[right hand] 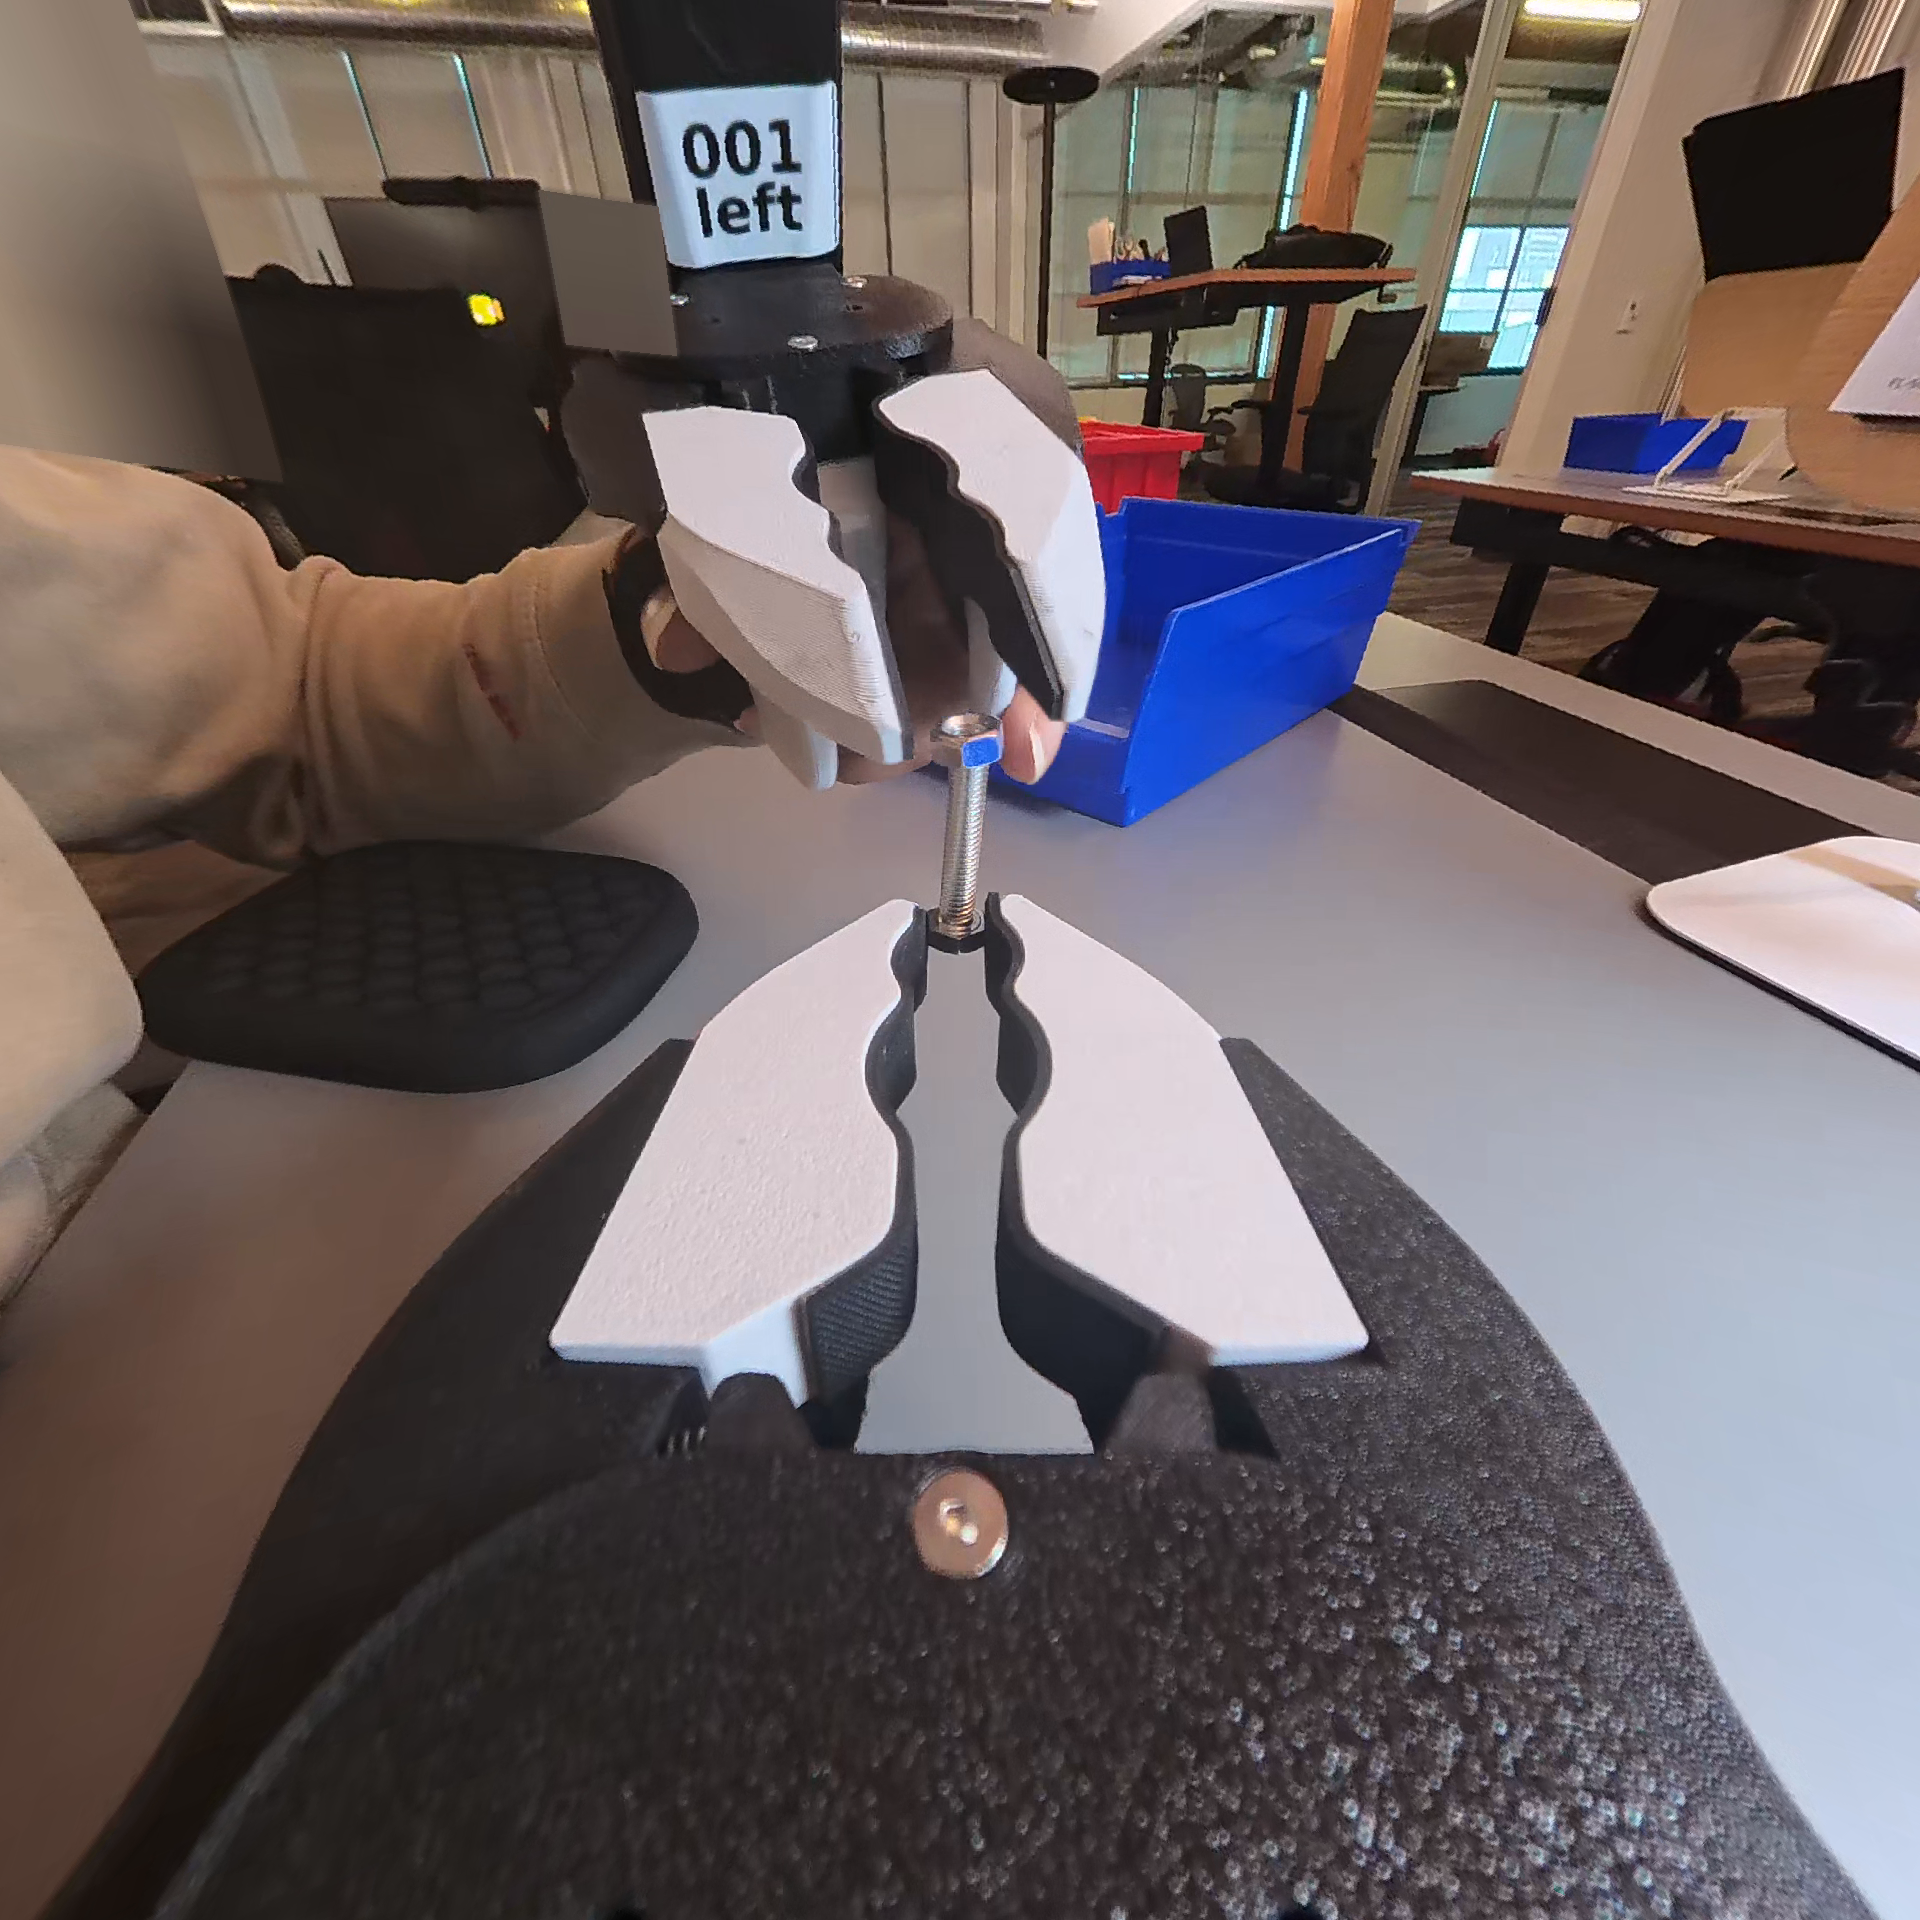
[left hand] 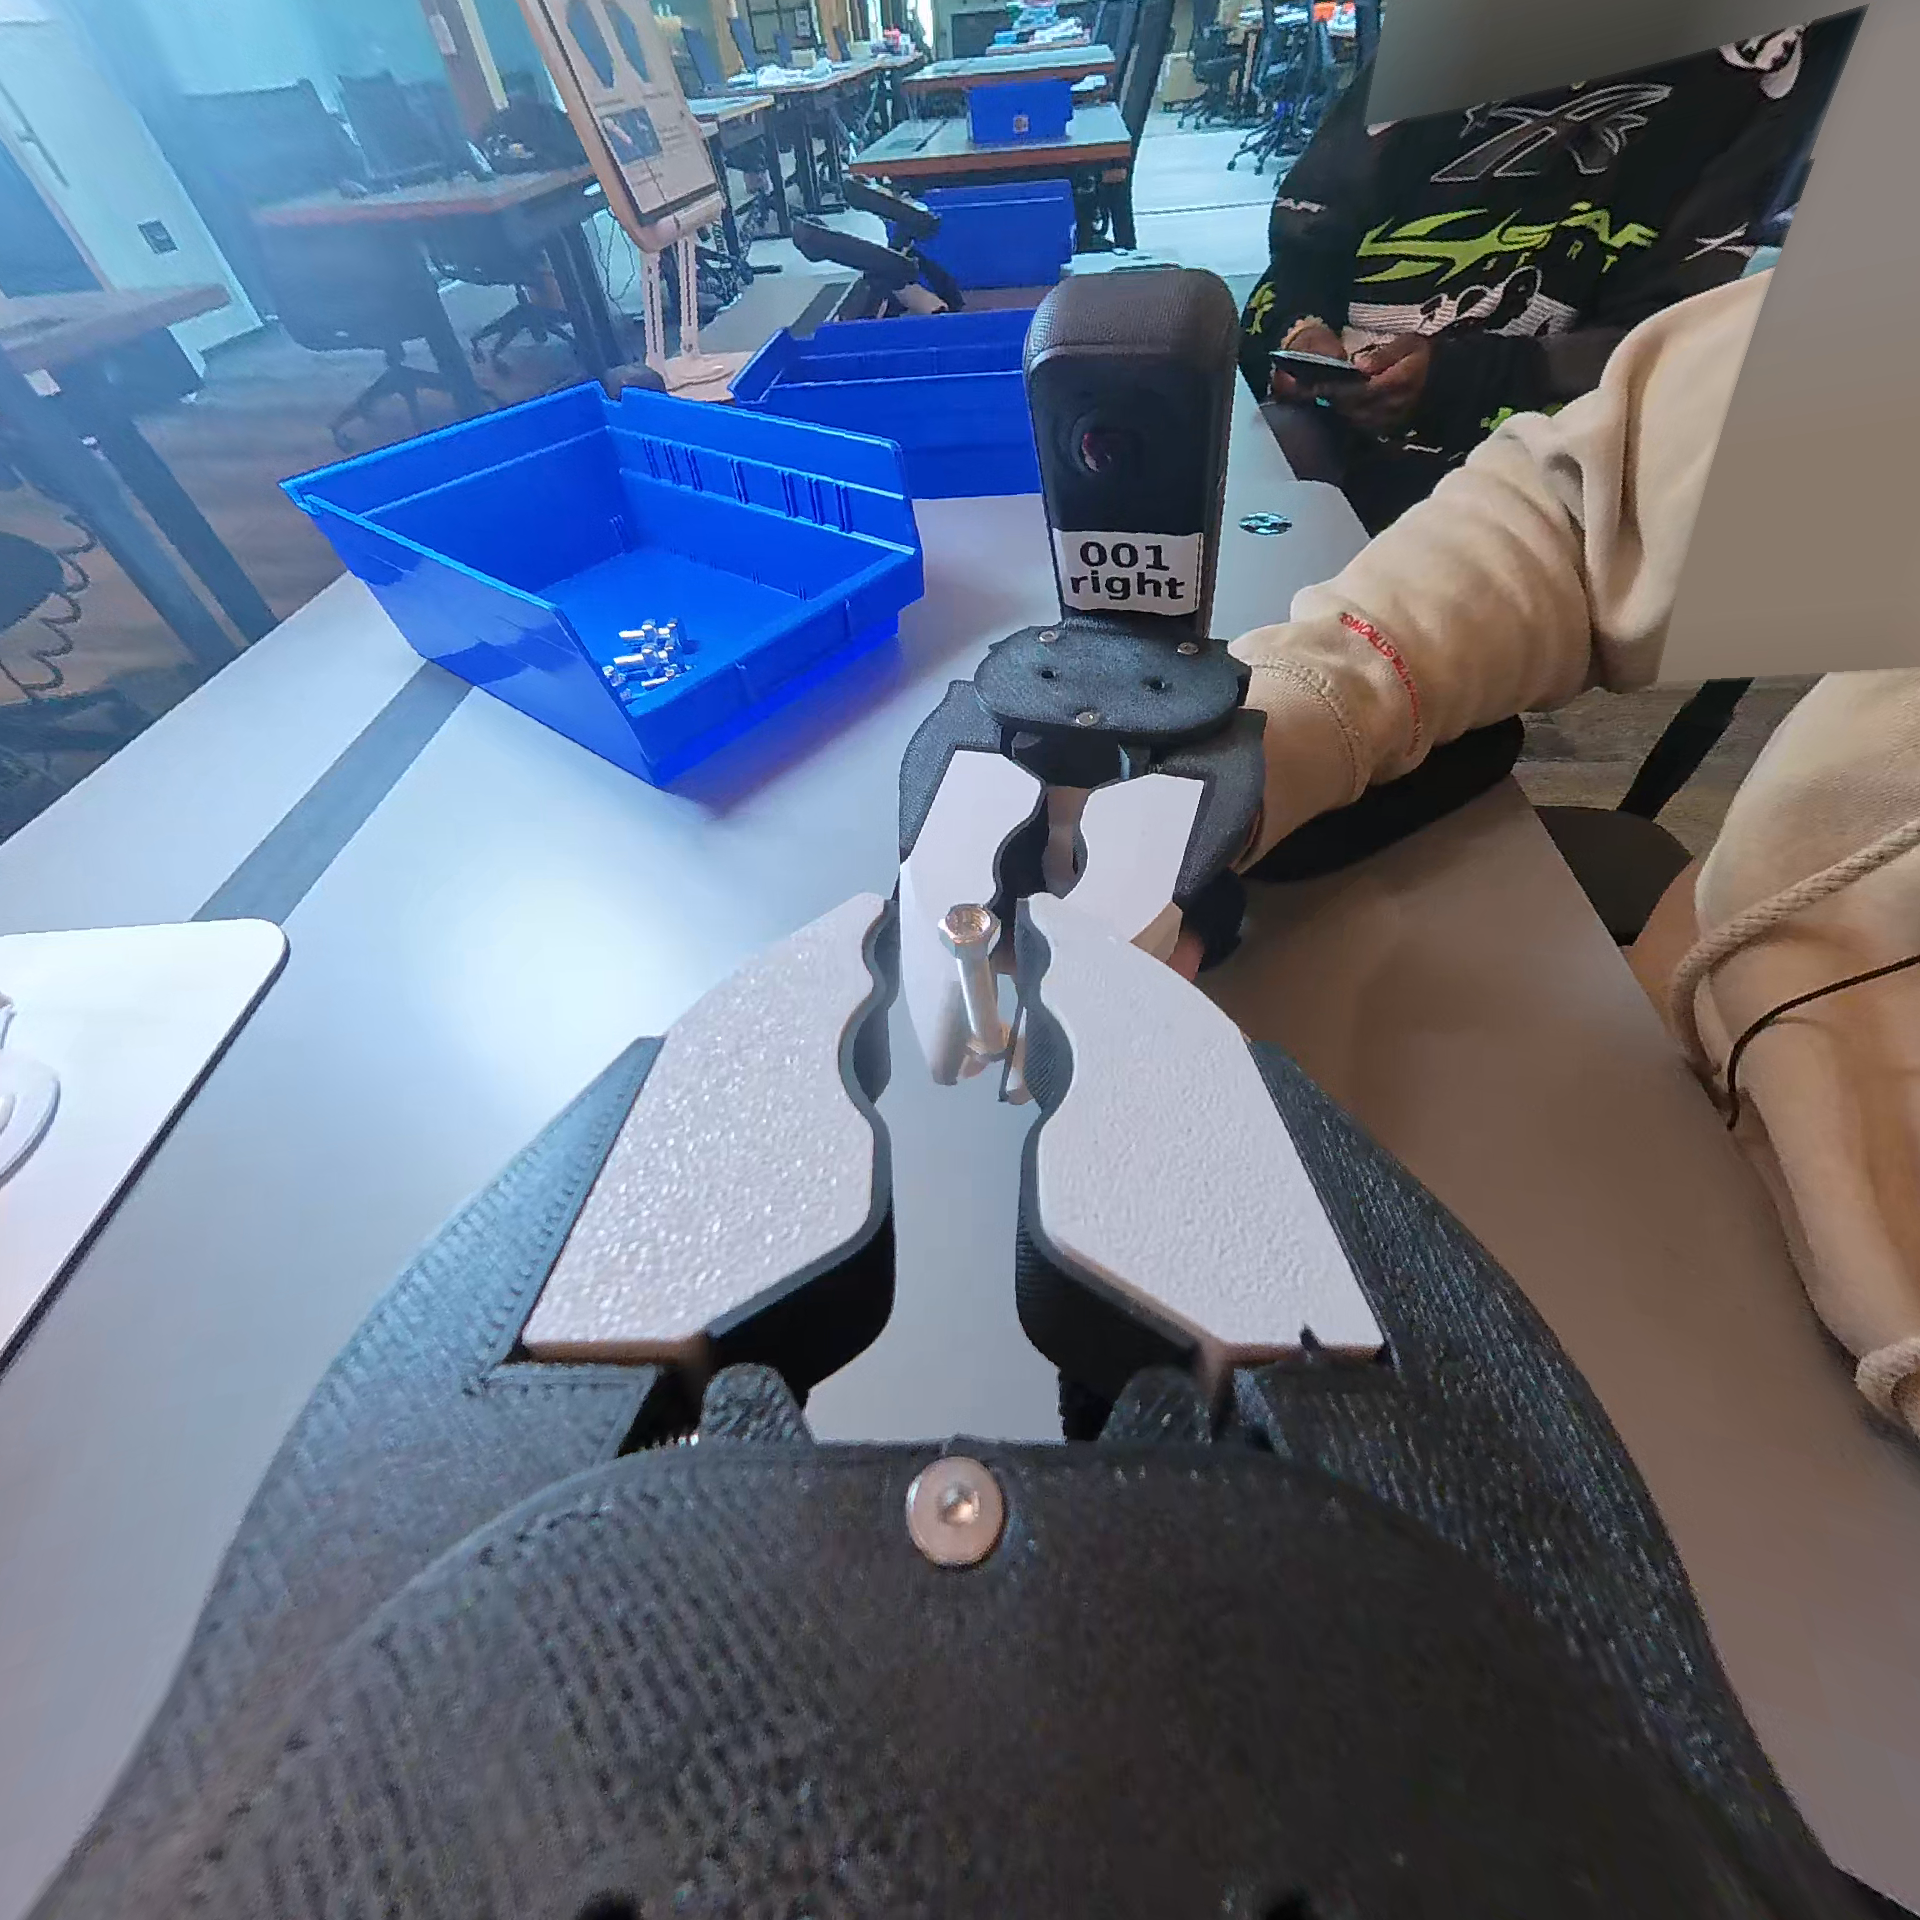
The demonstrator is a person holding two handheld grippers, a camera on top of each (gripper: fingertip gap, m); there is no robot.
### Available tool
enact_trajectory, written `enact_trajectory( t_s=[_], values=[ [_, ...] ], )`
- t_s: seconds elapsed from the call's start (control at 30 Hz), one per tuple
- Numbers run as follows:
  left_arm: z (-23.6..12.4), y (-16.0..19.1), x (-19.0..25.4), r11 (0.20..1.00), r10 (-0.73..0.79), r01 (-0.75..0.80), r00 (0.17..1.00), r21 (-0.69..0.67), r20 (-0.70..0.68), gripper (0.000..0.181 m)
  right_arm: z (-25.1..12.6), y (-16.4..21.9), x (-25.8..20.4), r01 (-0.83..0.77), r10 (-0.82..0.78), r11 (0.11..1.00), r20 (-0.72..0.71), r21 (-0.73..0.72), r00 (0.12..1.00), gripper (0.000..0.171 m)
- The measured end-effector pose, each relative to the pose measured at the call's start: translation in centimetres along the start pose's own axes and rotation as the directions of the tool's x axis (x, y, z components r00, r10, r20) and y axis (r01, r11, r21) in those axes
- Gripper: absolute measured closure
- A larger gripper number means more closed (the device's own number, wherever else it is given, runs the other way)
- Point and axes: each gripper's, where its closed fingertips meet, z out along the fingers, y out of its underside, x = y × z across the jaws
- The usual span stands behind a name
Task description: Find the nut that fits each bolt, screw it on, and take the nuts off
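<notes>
The bolt [right hand: 957,831] is gleaming as threaded bright metal. The bin [left hand: 623,582] is shining as glossy blue plastic. The hand-held gripper fingers [right hand: 769,1143] are showing grainy matt white over rough black print; the worktop [right hand: 1455,1039] is looking smooth, grey, matt.

Open office: desks [right hand: 1247,281], black chairs [right hand: 1361,384], wooden column [right hand: 1340,125], bright windows [right hand: 1184,166].

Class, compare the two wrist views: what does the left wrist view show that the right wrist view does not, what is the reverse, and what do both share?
Only the left wrist view: loose bolts in the blue bin, and a seated person holding a phone.

Only the right wrist view: the black nut at the bolt's lower end, pinched by the right gripper, and a black armrest pad.

Both: the upright bolt, the left gripper by its head, and the grey table.
</notes>
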Motion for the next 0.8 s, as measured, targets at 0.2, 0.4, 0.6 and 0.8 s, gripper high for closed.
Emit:
enact_trajectory(
  t_s=[0.2,0.4,0.6,0.8],
  values=[
    [0.00,0.06,0.02,1.000,0.005,-0.005,1.000,-0.005,0.002,0.163,-0.03,-0.09,-0.08,0.003,-0.003,1.000,0.004,0.005,1.000,0.161],
    [-0.16,-0.14,0.05,1.000,0.009,-0.009,1.000,0.000,0.001,0.164,-0.15,-0.35,-0.13,0.010,-0.010,1.000,0.007,0.021,1.000,0.161],
    [-0.40,-0.42,0.07,1.000,0.013,-0.013,1.000,0.007,0.002,0.164,-0.34,-0.81,-0.18,0.013,-0.014,0.999,0.011,0.048,1.000,0.161],
    [-0.38,-0.49,0.25,1.000,0.012,-0.012,1.000,0.013,-0.008,0.164,-0.40,-0.81,-0.11,0.014,-0.015,0.999,0.008,0.048,1.000,0.161]
  ],
)
